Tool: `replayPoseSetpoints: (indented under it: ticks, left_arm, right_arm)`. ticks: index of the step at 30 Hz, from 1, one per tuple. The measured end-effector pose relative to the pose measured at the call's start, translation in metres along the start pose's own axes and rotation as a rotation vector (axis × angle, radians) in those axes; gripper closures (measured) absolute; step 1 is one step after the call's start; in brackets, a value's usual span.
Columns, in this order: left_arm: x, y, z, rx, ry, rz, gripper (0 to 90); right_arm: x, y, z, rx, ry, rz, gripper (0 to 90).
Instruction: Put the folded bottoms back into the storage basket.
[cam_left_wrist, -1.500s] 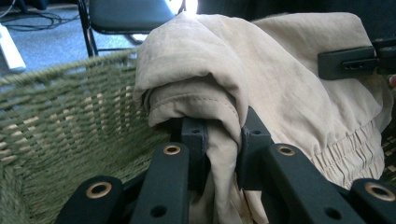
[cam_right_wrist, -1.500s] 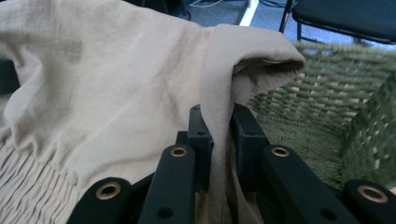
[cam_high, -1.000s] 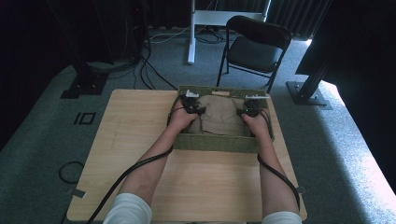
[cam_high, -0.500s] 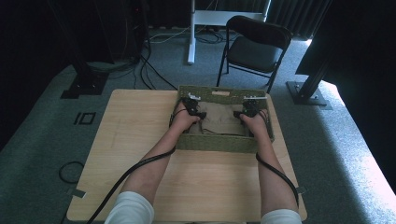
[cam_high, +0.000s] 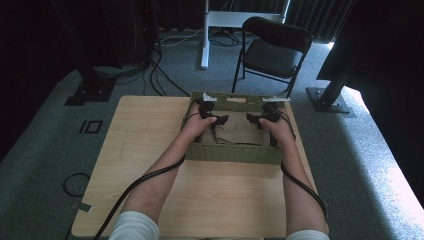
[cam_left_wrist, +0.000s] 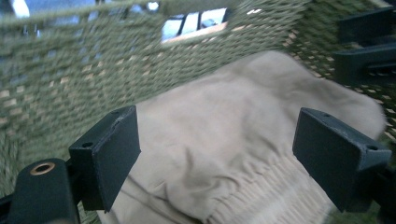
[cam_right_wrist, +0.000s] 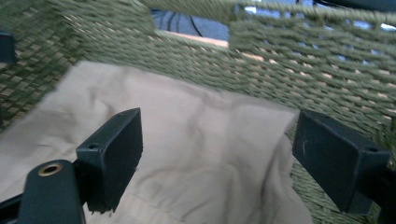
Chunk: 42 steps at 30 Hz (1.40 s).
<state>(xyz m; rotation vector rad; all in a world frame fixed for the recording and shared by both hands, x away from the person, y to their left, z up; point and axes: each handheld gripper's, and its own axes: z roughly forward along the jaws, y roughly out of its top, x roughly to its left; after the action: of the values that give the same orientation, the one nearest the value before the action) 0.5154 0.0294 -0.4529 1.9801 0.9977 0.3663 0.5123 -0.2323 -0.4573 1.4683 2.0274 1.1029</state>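
Observation:
An olive woven basket (cam_high: 232, 153) stands at the far middle of the wooden table (cam_high: 215, 197). A beige garment (cam_high: 239, 134) lies flat inside it. My left gripper (cam_high: 216, 120) hovers over the garment's left part and my right gripper (cam_high: 259, 120) over its right part. In the left gripper view the gripper (cam_left_wrist: 218, 154) is open just above the garment's elastic band (cam_left_wrist: 261, 196). In the right gripper view the gripper (cam_right_wrist: 218, 154) is open over the cloth (cam_right_wrist: 187, 140) near its edge. Both pairs of jaws have just been opening, with nothing pressed between them.
The basket's woven walls (cam_left_wrist: 70, 79) (cam_right_wrist: 327, 70) rise close around both grippers, each with a handle cut-out (cam_left_wrist: 196, 25) (cam_right_wrist: 191, 30). The other gripper (cam_left_wrist: 369, 51) shows at the upper right of the left gripper view. A folding chair (cam_high: 275, 50) and cables lie beyond the table.
Both grippers have lifted a little off the garment and their jaws have gone from shut to open. The garment stays lying in the basket.

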Motion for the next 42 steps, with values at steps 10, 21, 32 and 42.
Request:
replayPoseSetpoints:
  ticks: [10,21,32,42]
  left_arm:
    - [-0.006,0.002,-0.031,-0.033,-0.029,-0.02,16.1]
    - [-0.021,-0.005,-0.057,-0.064,-0.056,-0.018,16.1]
    - [-0.05,-0.024,-0.089,-0.084,-0.078,0.068,16.1]
    - [-0.068,-0.043,-0.108,-0.118,-0.099,0.087,16.2]
  right_arm:
    - [0.016,0.009,-0.029,-0.038,0.04,0.005,15.8]
    - [0.032,0.004,-0.053,-0.085,0.085,0.006,15.6]
    - [0.051,-0.017,-0.088,-0.138,0.112,-0.106,15.0]
    - [0.065,-0.04,-0.111,-0.183,0.119,-0.177,12.4]
